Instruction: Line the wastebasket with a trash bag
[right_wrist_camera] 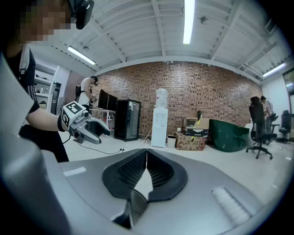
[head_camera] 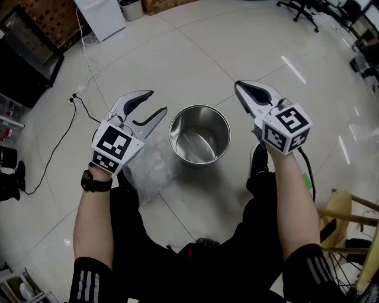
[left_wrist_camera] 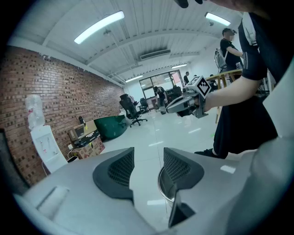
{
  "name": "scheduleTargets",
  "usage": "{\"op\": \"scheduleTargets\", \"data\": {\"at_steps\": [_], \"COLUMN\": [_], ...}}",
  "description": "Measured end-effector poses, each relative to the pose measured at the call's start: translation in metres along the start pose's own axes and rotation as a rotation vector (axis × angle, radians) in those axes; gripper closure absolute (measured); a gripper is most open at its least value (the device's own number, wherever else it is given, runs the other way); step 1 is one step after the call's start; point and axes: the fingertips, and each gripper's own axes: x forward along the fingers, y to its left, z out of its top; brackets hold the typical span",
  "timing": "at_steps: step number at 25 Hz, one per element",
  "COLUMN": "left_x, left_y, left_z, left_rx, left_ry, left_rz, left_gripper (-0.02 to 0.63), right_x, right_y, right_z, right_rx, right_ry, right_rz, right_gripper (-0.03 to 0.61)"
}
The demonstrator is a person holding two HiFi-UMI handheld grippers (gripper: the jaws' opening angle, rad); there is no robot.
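Note:
A round steel wastebasket [head_camera: 199, 135] stands unlined on the white tiled floor, bare metal showing inside. A crumpled clear trash bag [head_camera: 149, 167] lies on the floor to its left, under my left hand. My left gripper [head_camera: 155, 104] hovers open just left of the basket rim [left_wrist_camera: 161, 183], nothing between its jaws. On the other side my right gripper [head_camera: 238, 88] is held above the floor beside the rim, shut and empty. In the right gripper view its pads [right_wrist_camera: 138, 169] meet at the tips.
A black cable [head_camera: 70, 127] and a white power strip [head_camera: 80, 90] lie on the floor at the left. A wooden stool [head_camera: 349, 214] stands at the right. The person's legs and black shoes [head_camera: 258, 161] are close behind the basket. Office chairs [head_camera: 305, 8] stand far off.

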Motion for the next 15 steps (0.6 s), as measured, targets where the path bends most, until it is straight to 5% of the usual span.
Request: {"op": "scheduleTargets", "data": {"at_steps": [8,15], "left_x": [-0.020,-0.023], "left_y": [-0.037,-0.105], "left_z": [-0.059,-0.165], "left_rx": [0.035,-0.118], "left_ry": [0.189,0.458], "left_rz": [-0.093,-0.328], "left_gripper": [0.410,0.377], "right_x": [-0.015,-0.008], "right_y": [0.003,0.017], "right_z": [-0.005,0.000], "right_rx": [-0.012,-0.038], "right_ry": [0.001,-0.005], "right_rz": [-0.008,0.019], "right_gripper": [0.568,0.563]}}
